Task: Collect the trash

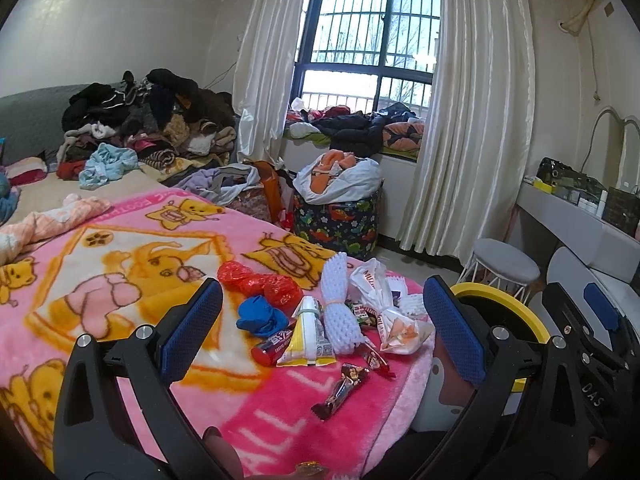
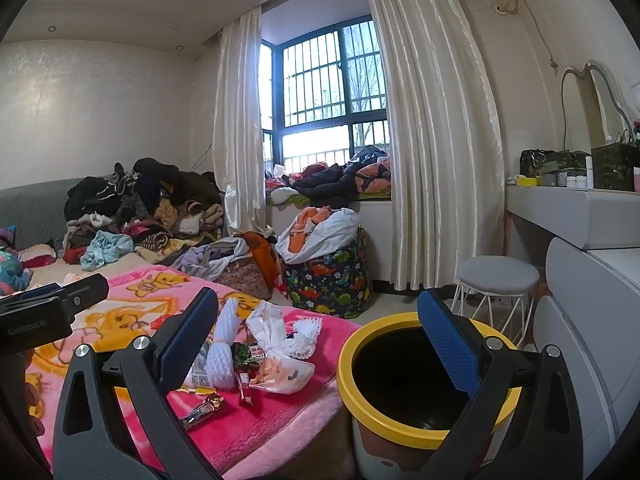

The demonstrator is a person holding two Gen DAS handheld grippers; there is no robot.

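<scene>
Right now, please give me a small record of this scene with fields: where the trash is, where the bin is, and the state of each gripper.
trash: loose pile on the pink blanket, including red plastic wad, blue wad, white foam net, candy bar wrapper
bin: yellow-rimmed bin, beside the bed edge, open top, inside dark
left gripper: open, empty, facing the pile
right gripper: open, empty, between pile and bin

Pink bear-print blanket [image 1: 120, 280], yellow-rimmed bin [image 2: 400, 432]
</scene>
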